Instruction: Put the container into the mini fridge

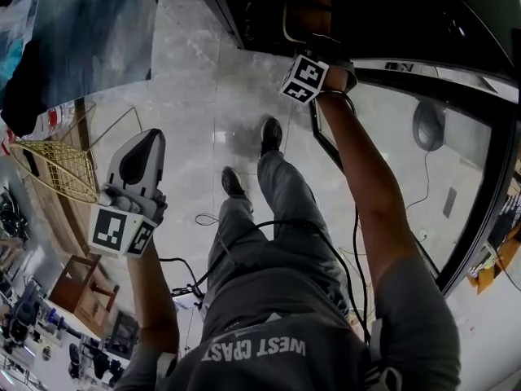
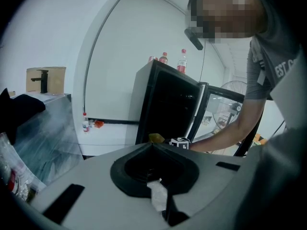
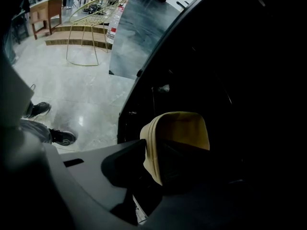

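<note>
The tan container (image 1: pixel 308 13) stands inside the dark, open mini fridge (image 1: pixel 391 23), and shows as a yellow patch (image 2: pixel 156 138) at the fridge mouth (image 2: pixel 168 104) in the left gripper view. My right gripper (image 1: pixel 319 49) reaches into the fridge. Its jaws straddle the container's near wall (image 3: pixel 180 128), with a dark gap beside the left pad, so the right gripper (image 3: pixel 153 171) is open. My left gripper (image 1: pixel 149 141) hangs low at my left side, away from the fridge. Its jaws meet, so the left gripper (image 2: pixel 156 176) is shut on nothing.
The fridge's glass door (image 1: pixel 407 177) swings open to my right. Two bottles (image 2: pixel 181 61) and a can stand on the fridge top. A gold wire chair (image 1: pixel 57 169), a wooden stool (image 1: pixel 81 292) and a marble-look panel (image 1: pixel 89 39) are at the left. Cables (image 1: pixel 207 218) trail by my feet.
</note>
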